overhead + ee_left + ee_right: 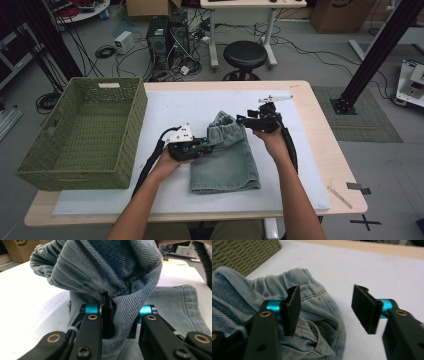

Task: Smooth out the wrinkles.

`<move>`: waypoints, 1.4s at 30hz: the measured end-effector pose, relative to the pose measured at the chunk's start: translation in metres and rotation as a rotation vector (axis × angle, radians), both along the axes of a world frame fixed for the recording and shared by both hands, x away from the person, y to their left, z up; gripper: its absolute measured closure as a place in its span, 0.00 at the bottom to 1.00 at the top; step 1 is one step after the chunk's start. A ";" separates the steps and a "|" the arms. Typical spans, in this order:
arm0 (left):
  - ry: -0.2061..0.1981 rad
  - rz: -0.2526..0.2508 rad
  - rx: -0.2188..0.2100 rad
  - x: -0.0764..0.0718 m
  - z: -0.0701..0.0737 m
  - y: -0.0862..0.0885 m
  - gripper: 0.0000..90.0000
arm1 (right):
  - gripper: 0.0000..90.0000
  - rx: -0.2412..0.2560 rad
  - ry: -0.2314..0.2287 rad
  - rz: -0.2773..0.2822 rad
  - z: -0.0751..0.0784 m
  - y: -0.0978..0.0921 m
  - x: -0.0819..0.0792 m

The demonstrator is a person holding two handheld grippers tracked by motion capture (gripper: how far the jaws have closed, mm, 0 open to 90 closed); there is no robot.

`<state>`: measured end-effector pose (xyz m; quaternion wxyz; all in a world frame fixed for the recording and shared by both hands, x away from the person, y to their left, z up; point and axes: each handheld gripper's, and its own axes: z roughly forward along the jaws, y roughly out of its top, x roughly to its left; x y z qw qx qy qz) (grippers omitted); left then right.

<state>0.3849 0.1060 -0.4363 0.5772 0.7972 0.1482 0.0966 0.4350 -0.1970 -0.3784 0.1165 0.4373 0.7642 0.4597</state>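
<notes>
Pale blue denim shorts [225,160] lie on the white mat [165,110] in the middle of the table, waistband towards the far side and lifted into a bunch. My left gripper [206,143] is at the shorts' left edge near the waistband. In the left gripper view it [120,312] is shut on a fold of the denim [105,265], which rises bunched above the jaws. My right gripper [240,119] hovers at the waistband's far right corner. In the right gripper view it [328,308] stands open, with the elastic waistband [312,298] under its left pad [292,307].
A green woven basket [136,125] stands at the table's left end, close to the mat; its wall [242,252] also appears in the right gripper view. A black stool [245,54] and cables sit on the floor beyond the table. Bare mat lies right of the shorts.
</notes>
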 end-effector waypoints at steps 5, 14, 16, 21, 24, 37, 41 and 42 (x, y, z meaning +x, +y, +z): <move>0.008 0.008 0.003 0.001 0.000 0.003 0.88 | 0.59 0.027 0.045 0.113 -0.007 0.005 0.005; 0.034 0.032 -0.002 0.001 -0.001 0.007 0.84 | 1.00 -0.036 0.046 0.282 -0.017 0.023 -0.002; 0.022 0.024 0.000 0.000 -0.001 0.007 0.86 | 1.00 -0.037 0.023 0.271 -0.016 0.023 -0.003; 0.011 0.019 0.006 -0.001 -0.001 0.007 0.87 | 0.53 -0.010 -0.069 0.111 -0.007 0.012 -0.003; 0.014 0.020 0.008 -0.001 -0.001 0.007 0.87 | 0.50 -0.037 -0.048 0.151 -0.010 0.018 0.001; 0.021 0.023 0.008 0.000 -0.003 0.009 0.87 | 1.00 -0.070 -0.053 0.250 -0.020 0.032 0.005; 0.010 0.020 0.008 -0.002 -0.004 0.010 0.88 | 1.00 -0.019 -0.080 0.173 -0.013 0.018 0.003; 0.009 0.015 0.008 -0.002 -0.004 0.010 0.88 | 1.00 0.022 -0.081 0.140 -0.011 0.011 0.003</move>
